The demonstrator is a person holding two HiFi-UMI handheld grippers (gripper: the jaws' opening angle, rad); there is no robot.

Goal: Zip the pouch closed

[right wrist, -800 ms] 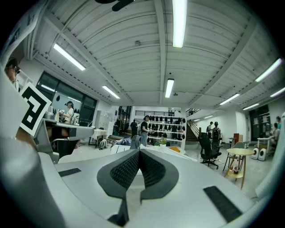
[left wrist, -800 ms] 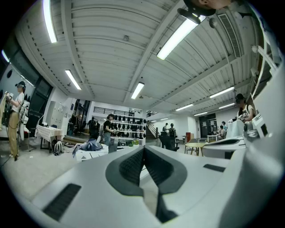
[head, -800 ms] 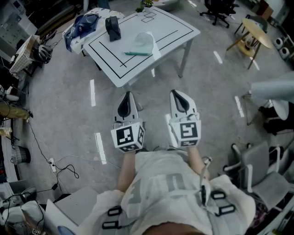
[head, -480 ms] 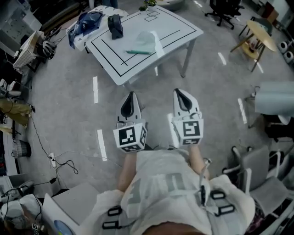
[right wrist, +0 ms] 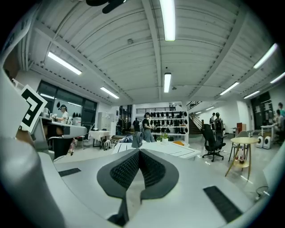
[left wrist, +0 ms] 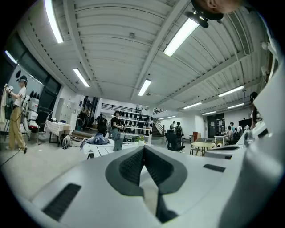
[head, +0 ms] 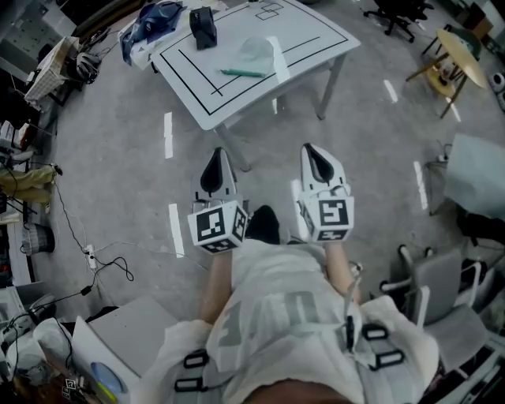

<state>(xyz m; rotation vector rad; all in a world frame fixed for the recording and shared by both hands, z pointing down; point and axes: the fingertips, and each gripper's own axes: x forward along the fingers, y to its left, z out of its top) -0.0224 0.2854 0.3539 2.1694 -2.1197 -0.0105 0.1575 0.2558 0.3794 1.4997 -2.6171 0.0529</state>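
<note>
The pale translucent pouch (head: 256, 54) lies flat on the white table (head: 312, 39) ahead, with its teal zipper edge (head: 243, 72) towards me. Both grippers are held over the floor, well short of the table. My left gripper (head: 215, 156) is shut and holds nothing; its view has the closed pads (left wrist: 133, 167) with the table (left wrist: 103, 149) far beyond. My right gripper (head: 310, 151) is also shut and holds nothing, and past its closed pads (right wrist: 127, 171) the table (right wrist: 176, 149) shows at a distance.
A black upright object (head: 203, 26) stands at the table's far left, next to a blue cloth bundle (head: 154, 16). A round wooden table (head: 461, 59) is at the right, grey chairs (head: 442, 288) at the lower right, and cables (head: 106, 276) on the floor at the left. People stand in the background.
The table has come a little closer and shifted up in the head view. A dark shoe now shows between the grippers. Both grippers stay shut and side by side.
</note>
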